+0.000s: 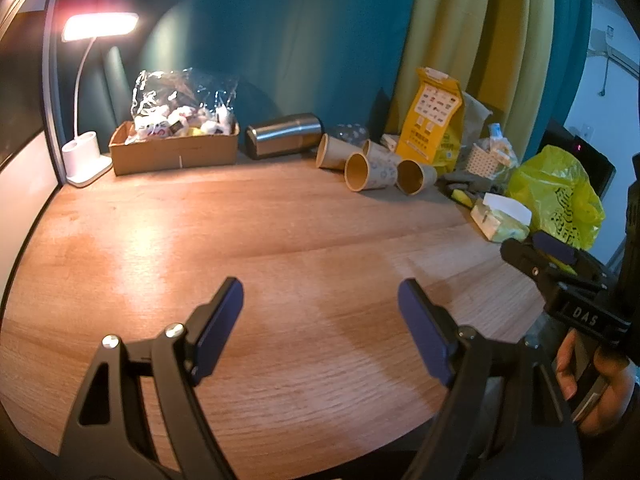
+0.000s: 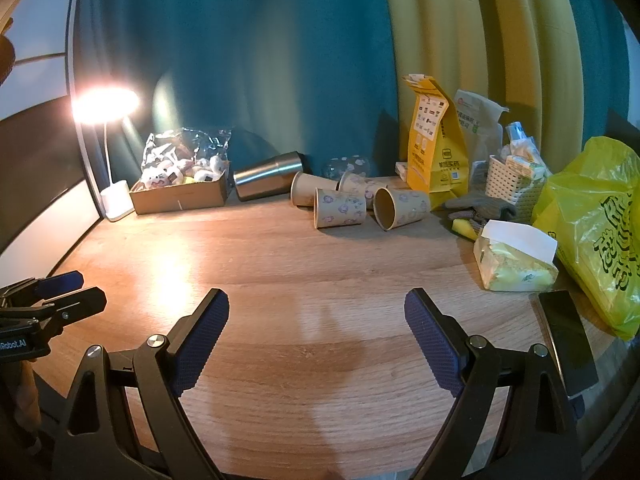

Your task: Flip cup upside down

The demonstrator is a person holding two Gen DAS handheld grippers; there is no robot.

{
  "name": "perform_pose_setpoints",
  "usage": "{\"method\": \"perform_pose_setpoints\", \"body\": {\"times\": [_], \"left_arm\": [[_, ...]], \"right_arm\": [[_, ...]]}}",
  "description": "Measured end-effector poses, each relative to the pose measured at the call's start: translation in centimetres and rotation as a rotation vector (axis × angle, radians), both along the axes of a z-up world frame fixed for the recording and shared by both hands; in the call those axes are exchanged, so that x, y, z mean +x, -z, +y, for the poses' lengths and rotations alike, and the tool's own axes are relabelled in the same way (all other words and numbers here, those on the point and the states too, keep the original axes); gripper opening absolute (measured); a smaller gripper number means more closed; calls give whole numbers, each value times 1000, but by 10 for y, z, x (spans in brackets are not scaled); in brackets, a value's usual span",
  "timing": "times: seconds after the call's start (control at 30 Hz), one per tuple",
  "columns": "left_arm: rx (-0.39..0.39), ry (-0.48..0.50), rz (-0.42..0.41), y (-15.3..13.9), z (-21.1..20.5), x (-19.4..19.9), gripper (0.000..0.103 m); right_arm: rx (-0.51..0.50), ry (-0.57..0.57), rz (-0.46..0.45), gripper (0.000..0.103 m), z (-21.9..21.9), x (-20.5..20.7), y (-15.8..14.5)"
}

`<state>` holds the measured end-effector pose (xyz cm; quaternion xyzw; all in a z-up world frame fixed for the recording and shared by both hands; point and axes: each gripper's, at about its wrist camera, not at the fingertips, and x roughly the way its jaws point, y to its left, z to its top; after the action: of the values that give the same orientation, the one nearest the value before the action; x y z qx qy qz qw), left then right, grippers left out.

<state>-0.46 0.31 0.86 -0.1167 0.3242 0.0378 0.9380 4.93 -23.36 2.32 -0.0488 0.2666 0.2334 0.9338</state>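
Both the left gripper (image 1: pixel 320 320) and right gripper (image 2: pixel 316 336) are held spread over bare table (image 2: pixel 304 272); toppled cups (image 2: pixel 340 208) are seen far back, a phone (image 2: pixel 568 344) only rightward.

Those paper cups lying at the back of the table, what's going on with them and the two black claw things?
A person holds a two-finger gripper in each hand. The left gripper and the right gripper are both open and hold nothing, hovering over the near part of the wooden table. Four paper cups lie on their sides near the back, beside a steel tumbler that is also lying down. No cup has been picked up or turned upside down yet.
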Motion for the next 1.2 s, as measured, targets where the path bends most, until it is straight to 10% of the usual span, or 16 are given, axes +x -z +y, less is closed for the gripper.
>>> {"method": "perform_pose_setpoints", "body": {"times": [0.87, 1.2], "left_arm": [[54, 33, 38, -2, -12, 27, 81], [152, 197, 153, -9, -10, 127, 81]], "right_arm": [[69, 0, -42, 92, -7, 20, 2], [31, -6, -4, 92, -7, 79, 12]]}}
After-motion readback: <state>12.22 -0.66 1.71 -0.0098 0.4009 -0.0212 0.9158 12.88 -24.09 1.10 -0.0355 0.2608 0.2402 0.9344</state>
